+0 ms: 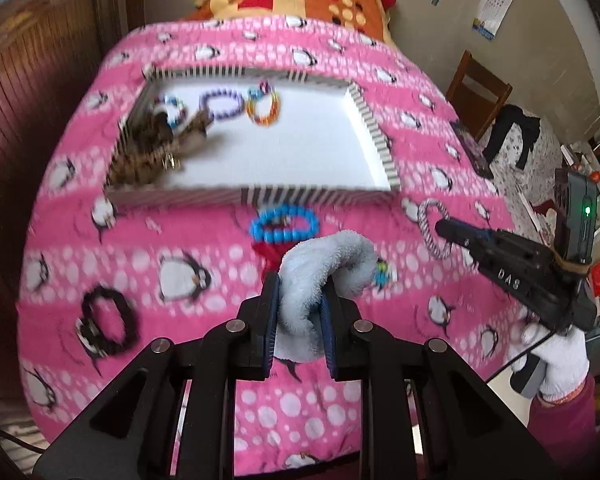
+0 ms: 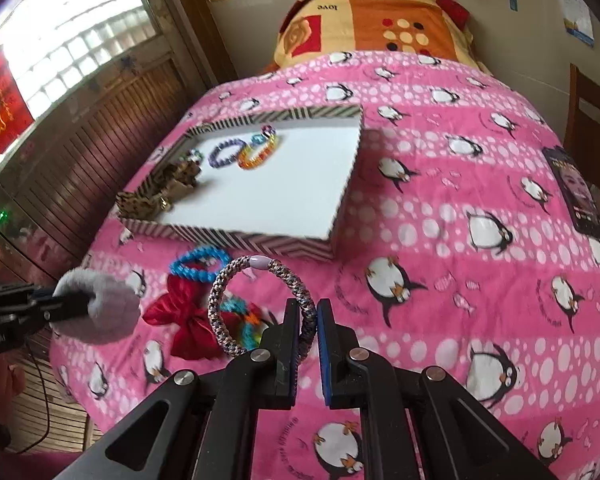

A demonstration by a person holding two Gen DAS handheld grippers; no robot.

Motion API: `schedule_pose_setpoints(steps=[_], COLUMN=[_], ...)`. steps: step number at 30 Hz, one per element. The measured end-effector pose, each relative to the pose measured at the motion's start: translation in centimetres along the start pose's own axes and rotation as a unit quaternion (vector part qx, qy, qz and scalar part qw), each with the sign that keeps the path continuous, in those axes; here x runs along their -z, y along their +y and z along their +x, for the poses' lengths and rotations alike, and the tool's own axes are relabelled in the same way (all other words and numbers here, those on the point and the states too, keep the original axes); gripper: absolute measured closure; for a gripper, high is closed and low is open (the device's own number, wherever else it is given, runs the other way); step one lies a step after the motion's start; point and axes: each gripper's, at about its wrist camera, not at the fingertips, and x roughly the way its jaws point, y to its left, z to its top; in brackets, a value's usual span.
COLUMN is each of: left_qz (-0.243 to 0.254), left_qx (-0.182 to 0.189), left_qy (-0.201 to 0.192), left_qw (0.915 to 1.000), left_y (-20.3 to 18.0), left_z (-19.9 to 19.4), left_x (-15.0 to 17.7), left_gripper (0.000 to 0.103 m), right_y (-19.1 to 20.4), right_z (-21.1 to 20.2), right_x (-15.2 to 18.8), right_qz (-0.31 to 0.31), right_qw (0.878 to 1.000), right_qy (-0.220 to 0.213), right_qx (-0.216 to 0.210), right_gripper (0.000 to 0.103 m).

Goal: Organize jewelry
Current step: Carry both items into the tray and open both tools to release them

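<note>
Jewelry lies scattered over a bed with a pink penguin-print blanket (image 2: 440, 240), some of it already in a shallow box. Nearest to me, the left claw (image 1: 300, 316) is closed down narrow on a fluffy grey scrunchie (image 1: 328, 264), its blue pads pinching the soft loop from both sides and holding it clear of the blanket. Beside it, the right claw (image 2: 309, 330) is nearly shut on a braided speckled hair tie (image 2: 260, 304) with a pale bead at its top; the ring stands upright from the pads, lifted off the bed. A white-gloved hand (image 1: 556, 356) grips the right tool's handle.

Just under the held pieces, on the blanket, sit a red satin bow (image 2: 184, 320) and a small multicoloured piece (image 2: 244, 312), too blurred to name. A black beaded bracelet (image 1: 108, 320) lies off to the left. A little farther on, a blue beaded bracelet (image 1: 284, 224) rests just beside the box's near wall.

Beyond that stands the striped-sided box (image 1: 320, 194) with a white floor. Inside, toward its far left corner, are a purple bracelet (image 1: 224, 106), an orange one (image 1: 266, 110), a smaller blue-and-white one (image 1: 176, 110) and a leopard-print fabric piece (image 1: 152, 152). A dark phone (image 2: 576, 192) lies near the bed's right edge.
</note>
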Motion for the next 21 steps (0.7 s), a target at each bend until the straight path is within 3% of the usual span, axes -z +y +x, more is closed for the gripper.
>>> schedule_pose_setpoints(steps=[12,21], left_qz=[0.019,0.017], left_qx=[-0.021,-0.027], left_qy=[-0.029,-0.024], left_qw=[0.9992,0.9992], left_y=[0.3,1.5], left_z=[-0.7,0.5], left_x=[-3.7,-6.3], left_gripper=[0.085,0.085], right_y=[1.4,1.8], right_z=[0.8,1.9], right_x=[-2.6,-4.3], right_qz=[-0.016,-0.015], right_qw=[1.000,1.000], right_qy=[-0.006,-0.007], right_qx=[-0.008,-0.009], right_gripper=[0.095,0.095])
